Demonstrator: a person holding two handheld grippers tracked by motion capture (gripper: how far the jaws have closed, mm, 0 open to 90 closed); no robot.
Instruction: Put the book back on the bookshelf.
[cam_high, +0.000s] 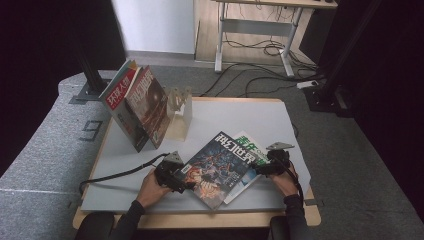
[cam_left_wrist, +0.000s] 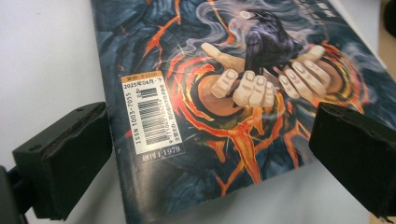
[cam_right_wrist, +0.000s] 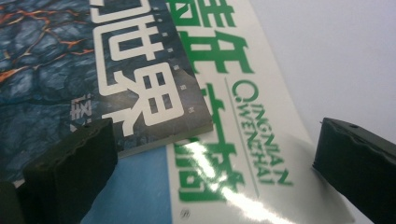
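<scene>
Near the back left corner of the pale grey table top (cam_high: 240, 117), two glossy magazines with red covers (cam_high: 135, 107) stand propped upright against a clear plastic stand (cam_high: 181, 114). Toward the front edge, the left gripper (cam_high: 186, 178) sits at the near left corner of a dark blue magazine with orange lava cracks and a raven on its cover (cam_high: 217, 167). In the left gripper view its jaws stand wide apart, holding nothing, one over the bare table and one over the cover (cam_left_wrist: 224, 93), with the white barcode sticker (cam_left_wrist: 149, 114) between them. This dark magazine lies flat, overlapping a white magazine with green lettering (cam_high: 248, 150). The right gripper (cam_high: 264, 166) is at their right side. Its jaws are also wide, straddling the dark magazine's corner (cam_right_wrist: 140, 84) and the white cover (cam_right_wrist: 233, 126), gripping neither.
</scene>
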